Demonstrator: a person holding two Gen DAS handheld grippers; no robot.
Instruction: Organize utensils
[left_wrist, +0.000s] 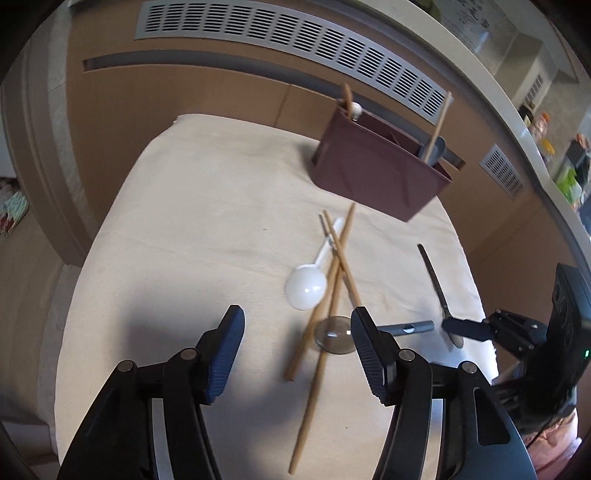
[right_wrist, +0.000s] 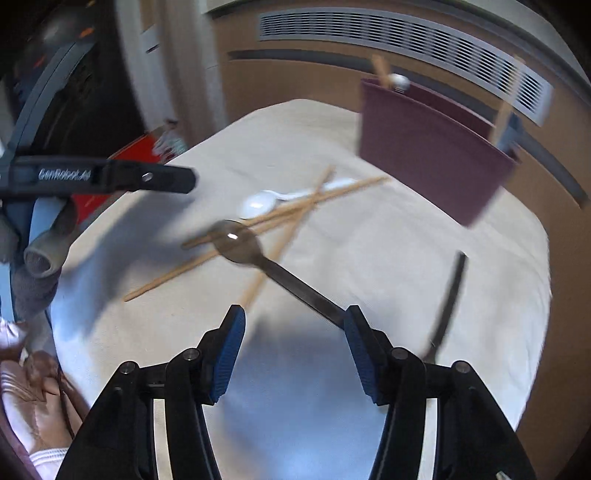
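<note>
On cloth (left_wrist: 184, 221): 3 chopsticks (left_wrist: 334, 280), 3 spoons (left_wrist: 306, 288); both grippers' (left_wrist: 297, 343) jaws apart, empty.

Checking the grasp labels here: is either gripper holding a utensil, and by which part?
Nothing is held. The left gripper and the right gripper both stand open over the cloth, nothing between their pads.

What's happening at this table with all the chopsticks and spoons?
A person is sorting utensils into a maroon holder using a two-finger gripper in each hand. Both the left gripper and the right gripper are open over the cloth-covered table and hold nothing. A few pieces already stand in the holder. Loose on the cloth lie crossed wooden chopsticks, a white spoon, a grey spoon and a dark utensil.
</note>
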